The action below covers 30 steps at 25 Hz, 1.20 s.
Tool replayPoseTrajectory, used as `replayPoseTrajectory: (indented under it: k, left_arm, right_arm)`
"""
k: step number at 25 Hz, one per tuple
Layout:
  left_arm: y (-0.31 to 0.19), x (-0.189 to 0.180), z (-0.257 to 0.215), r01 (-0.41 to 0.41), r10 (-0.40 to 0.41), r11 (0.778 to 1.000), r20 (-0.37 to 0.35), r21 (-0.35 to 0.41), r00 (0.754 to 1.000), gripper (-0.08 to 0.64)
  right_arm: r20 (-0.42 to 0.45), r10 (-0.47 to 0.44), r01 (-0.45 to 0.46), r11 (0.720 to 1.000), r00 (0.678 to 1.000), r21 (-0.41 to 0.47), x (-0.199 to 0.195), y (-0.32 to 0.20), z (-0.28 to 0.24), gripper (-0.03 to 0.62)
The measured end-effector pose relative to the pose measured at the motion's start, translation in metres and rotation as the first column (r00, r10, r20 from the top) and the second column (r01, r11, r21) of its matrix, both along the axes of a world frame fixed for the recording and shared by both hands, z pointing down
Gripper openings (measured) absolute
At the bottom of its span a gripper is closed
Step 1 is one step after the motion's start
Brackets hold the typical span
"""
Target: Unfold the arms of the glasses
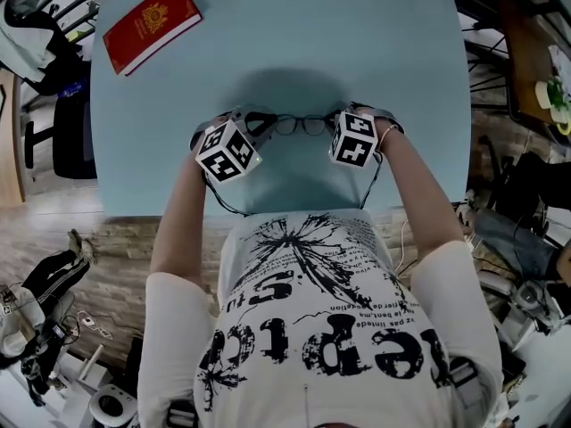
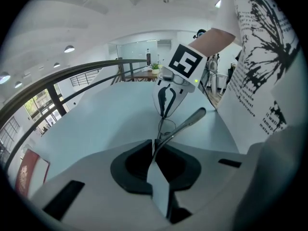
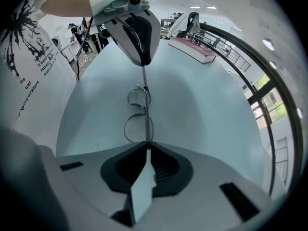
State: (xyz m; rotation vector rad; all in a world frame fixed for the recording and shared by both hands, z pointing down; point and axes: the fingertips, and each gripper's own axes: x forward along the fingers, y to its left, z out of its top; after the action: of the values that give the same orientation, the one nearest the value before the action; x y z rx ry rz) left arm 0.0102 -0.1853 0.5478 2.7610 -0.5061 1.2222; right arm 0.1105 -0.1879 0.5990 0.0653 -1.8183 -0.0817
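Note:
Thin dark-rimmed glasses hang just above the light blue table, stretched between my two grippers. My left gripper is shut on the left end of the frame. In the left gripper view the jaws pinch the frame by its hinge, and one temple arm sticks out up and to the right. My right gripper is shut on the other end. In the right gripper view its jaws meet on the frame bar, with both lens rims beyond and the left gripper at the far end.
A red book lies at the table's far left corner, well away from the glasses. The person stands at the near edge, with forearms reaching over it. Chairs, cables and gear crowd the floor on both sides of the table.

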Motion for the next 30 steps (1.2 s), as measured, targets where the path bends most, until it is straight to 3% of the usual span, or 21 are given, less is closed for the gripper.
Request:
replayPoseTrajectory:
  k: [3,5,10,15,23,30]
  left_arm:
    - [0.000,0.001,-0.002,-0.004,0.004,1.000,0.002,0.004,1.000,0.031]
    - [0.000,0.001,-0.002,0.000,0.000,1.000,-0.004,0.008,1.000,0.032]
    - [0.000,-0.001,-0.002,0.022,-0.022,1.000,-0.027,0.011,0.999,0.031]
    - [-0.001,0.000,-0.003,0.031,-0.031,1.000,-0.030,0.003,0.999,0.031]
    - [-0.001,-0.002,-0.003,0.043,-0.044,0.999,-0.030,-0.012,0.999,0.031]
    - [-0.001,-0.003,-0.003,0.043,-0.043,0.999,-0.018,-0.006,0.999,0.031]
  right_arm:
    - [-0.009,0.010,-0.010,1.000,1.000,0.007,-0.001,-0.003,-0.002,0.041]
    - [-0.004,-0.005,0.005,1.000,1.000,0.014,-0.005,-0.003,-0.007,0.090]
    - [0.085,-0.073,0.067,0.995,0.994,0.070,-0.045,-0.004,-0.027,0.129]
    - [0.064,-0.141,0.138,0.990,0.988,0.040,-0.074,0.003,-0.019,0.121]
    - [0.013,-0.149,0.149,0.989,0.989,0.012,-0.094,0.003,0.000,0.060]
    - [0.040,-0.138,0.137,0.990,0.990,0.038,-0.090,0.001,-0.011,0.031]
